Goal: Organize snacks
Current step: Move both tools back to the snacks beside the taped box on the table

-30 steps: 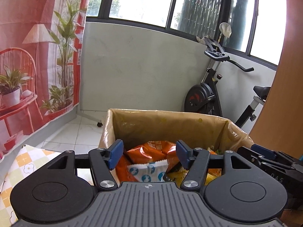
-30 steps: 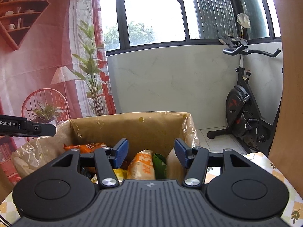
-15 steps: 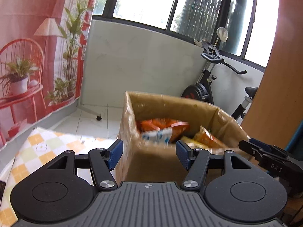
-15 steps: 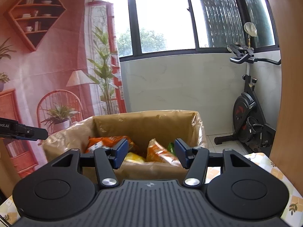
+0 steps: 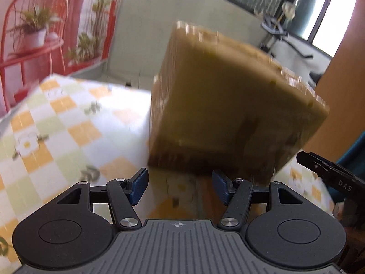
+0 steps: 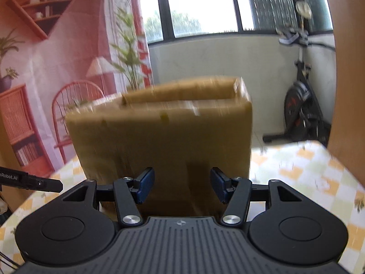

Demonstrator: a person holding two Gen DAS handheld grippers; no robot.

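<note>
Brown cardboard box (image 6: 164, 137) — upright, opening skyward — on checked tablecloth (image 5: 68, 123)

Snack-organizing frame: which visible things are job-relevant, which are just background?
Job:
- cardboard box, on the checked tablecloth
- left gripper, jaws open, empty
- right gripper, jaws open, empty

Background:
- exercise bike
- printed backdrop
- windows

No snacks are visible at present.

Motion-blurred cardboard box (image 5: 228, 105), contents hidden behind its walls in both wrist views
</note>
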